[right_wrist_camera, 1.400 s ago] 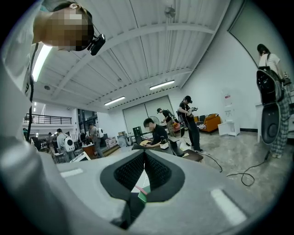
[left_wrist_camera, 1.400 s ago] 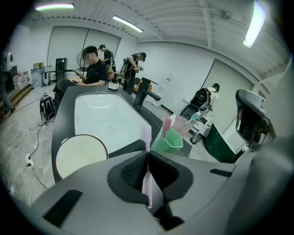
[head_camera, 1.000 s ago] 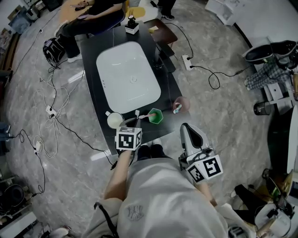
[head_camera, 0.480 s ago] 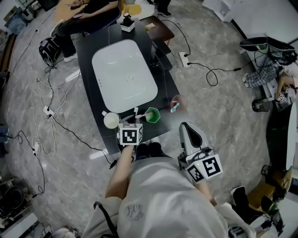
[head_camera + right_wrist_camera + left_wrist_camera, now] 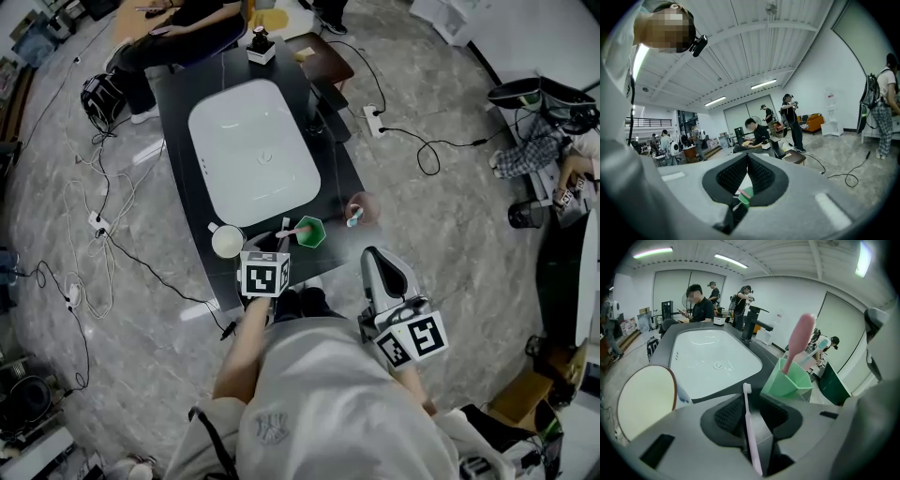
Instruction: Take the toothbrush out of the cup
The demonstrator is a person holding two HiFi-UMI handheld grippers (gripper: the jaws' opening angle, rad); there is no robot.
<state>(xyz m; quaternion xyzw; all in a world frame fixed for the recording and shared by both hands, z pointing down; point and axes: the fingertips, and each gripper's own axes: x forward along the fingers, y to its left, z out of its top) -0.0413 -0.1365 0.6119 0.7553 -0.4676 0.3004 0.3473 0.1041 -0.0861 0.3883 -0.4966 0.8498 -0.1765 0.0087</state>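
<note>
Three cups line the dark table's [image 5: 178,122] near edge: white mug [image 5: 228,240], green cup [image 5: 787,380], pink cup [image 5: 361,208]. One basin [image 5: 253,150] fills the space behind them. One slim toothbrush [image 5: 751,427] is out of the green cup, lying loose between the left gripper's [image 5: 751,409] jaws, which have just been opening. The green cup stands at 1 o'clock from it, with a thick pink handle [image 5: 797,341] inside. The right gripper [image 5: 747,161] is closed and empty, over open floor.
</note>
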